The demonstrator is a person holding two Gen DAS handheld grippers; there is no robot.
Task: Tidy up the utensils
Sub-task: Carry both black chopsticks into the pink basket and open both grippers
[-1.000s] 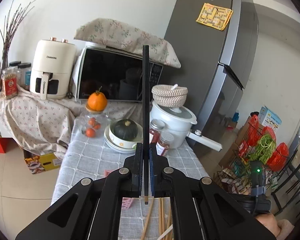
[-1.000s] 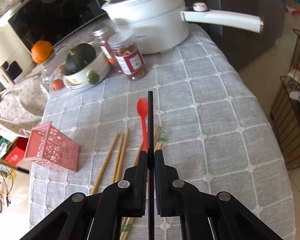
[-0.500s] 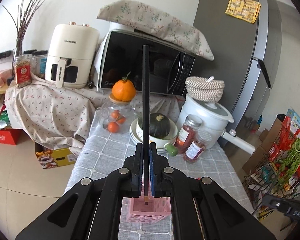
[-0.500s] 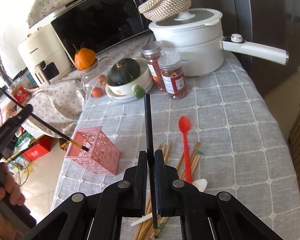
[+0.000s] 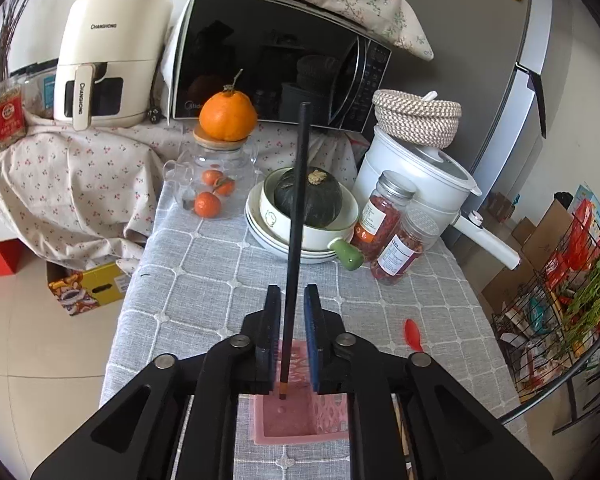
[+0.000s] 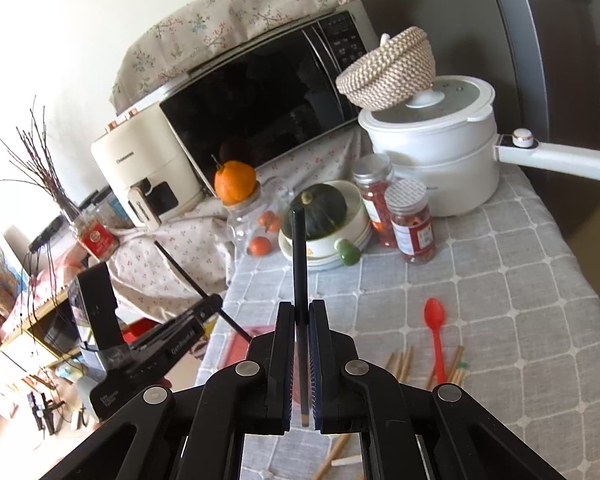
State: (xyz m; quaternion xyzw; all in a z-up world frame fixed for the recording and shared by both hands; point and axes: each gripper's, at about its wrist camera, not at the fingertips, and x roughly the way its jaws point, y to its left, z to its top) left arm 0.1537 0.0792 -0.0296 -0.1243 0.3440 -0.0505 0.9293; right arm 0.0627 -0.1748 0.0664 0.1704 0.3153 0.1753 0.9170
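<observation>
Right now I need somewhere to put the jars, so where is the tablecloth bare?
Bare cloth lies between the pink basket and the stacked bowls, and right of the red spoon. It is crowded along the back and around the wooden chopsticks.

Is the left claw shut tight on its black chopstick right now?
No, the left claw is open, with a visible gap on both sides of the black chopstick, whose tip sits in the pink basket.

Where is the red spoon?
In the right wrist view, the red spoon lies on the grey tablecloth, right of the hand-held gripper, beside the wooden chopsticks.
</observation>
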